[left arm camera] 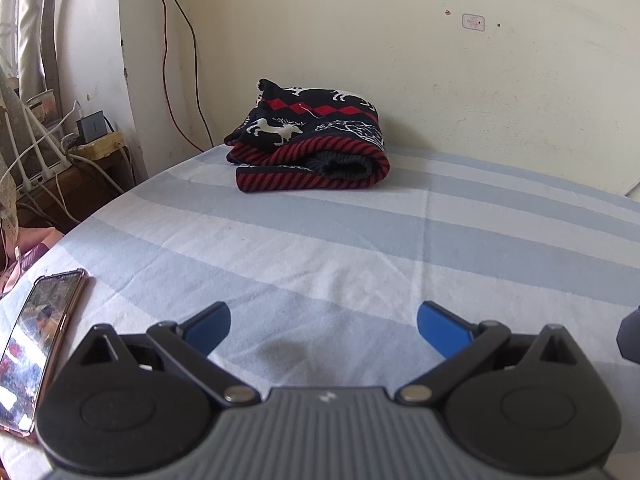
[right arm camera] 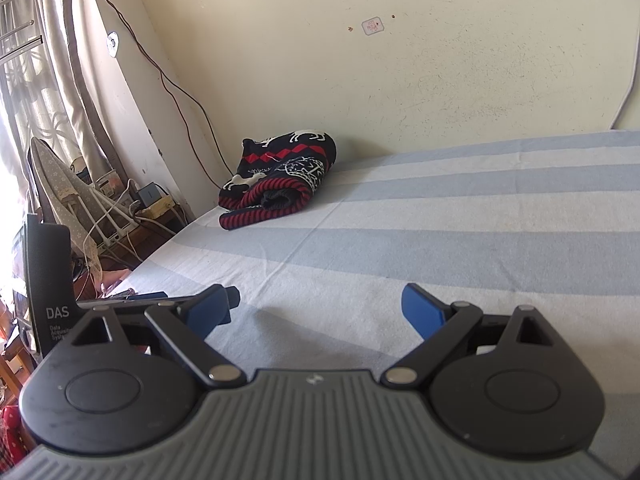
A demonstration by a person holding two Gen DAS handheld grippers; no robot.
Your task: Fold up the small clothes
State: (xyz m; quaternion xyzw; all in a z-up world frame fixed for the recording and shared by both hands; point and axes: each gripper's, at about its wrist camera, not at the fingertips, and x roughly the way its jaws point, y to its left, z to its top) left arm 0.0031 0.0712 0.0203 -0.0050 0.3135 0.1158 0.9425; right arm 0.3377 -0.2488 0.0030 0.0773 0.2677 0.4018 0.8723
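Note:
A small dark knit sweater [left arm camera: 310,138] with red diamonds, white reindeer and a red-and-black striped hem lies bunched at the far edge of the bed, against the wall. It also shows in the right wrist view [right arm camera: 280,178], far left. My left gripper [left arm camera: 324,330] is open and empty, low over the blue-and-white striped sheet [left arm camera: 360,240], well short of the sweater. My right gripper [right arm camera: 316,308] is open and empty too, over the sheet [right arm camera: 440,220] and far from the sweater.
A phone [left arm camera: 36,344] with its screen lit lies on the bed at the near left. The left gripper's body [right arm camera: 52,276] is visible at the left of the right wrist view. A power strip with cables [left arm camera: 92,144] and an ironing board [right arm camera: 60,176] stand off the bed's left edge.

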